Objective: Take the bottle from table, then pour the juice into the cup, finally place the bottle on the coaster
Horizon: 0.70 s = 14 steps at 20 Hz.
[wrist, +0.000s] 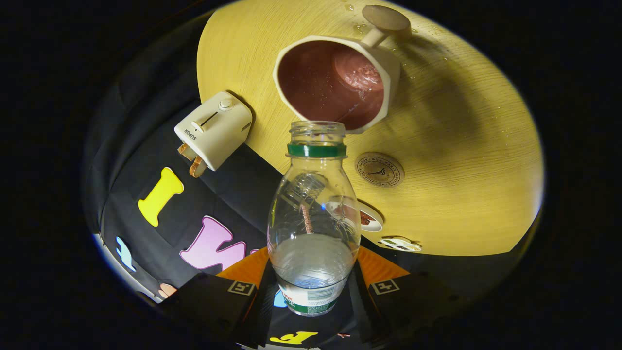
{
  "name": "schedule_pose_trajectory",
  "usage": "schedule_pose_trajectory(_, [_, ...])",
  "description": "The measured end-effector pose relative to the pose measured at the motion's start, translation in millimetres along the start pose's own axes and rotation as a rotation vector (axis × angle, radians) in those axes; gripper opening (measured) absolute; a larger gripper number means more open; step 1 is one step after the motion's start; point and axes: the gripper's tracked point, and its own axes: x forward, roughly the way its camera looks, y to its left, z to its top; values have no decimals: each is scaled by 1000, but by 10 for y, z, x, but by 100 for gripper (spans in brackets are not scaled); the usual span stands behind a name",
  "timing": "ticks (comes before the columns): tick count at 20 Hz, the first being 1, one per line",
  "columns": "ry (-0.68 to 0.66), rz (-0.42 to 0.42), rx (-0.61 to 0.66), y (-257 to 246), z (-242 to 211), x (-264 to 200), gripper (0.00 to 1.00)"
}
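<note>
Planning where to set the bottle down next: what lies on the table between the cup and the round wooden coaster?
In the gripper view, only bare wooden table separates the cup from the coaster. The bottle, clamped between the fingers, has its open mouth just beside that stretch.

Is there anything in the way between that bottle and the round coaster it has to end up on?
Nothing visible blocks it. The gripper is shut on the bottle, whose open mouth sits at the cup. The coaster lies bare on the table just beside the bottle's neck; the cup stands beyond it and the toaster is off to the other side.
</note>
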Motion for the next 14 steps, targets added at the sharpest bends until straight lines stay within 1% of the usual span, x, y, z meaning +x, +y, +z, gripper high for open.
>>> schedule_pose_trajectory(14, [-3, 2, 74, 61, 70, 17, 71])
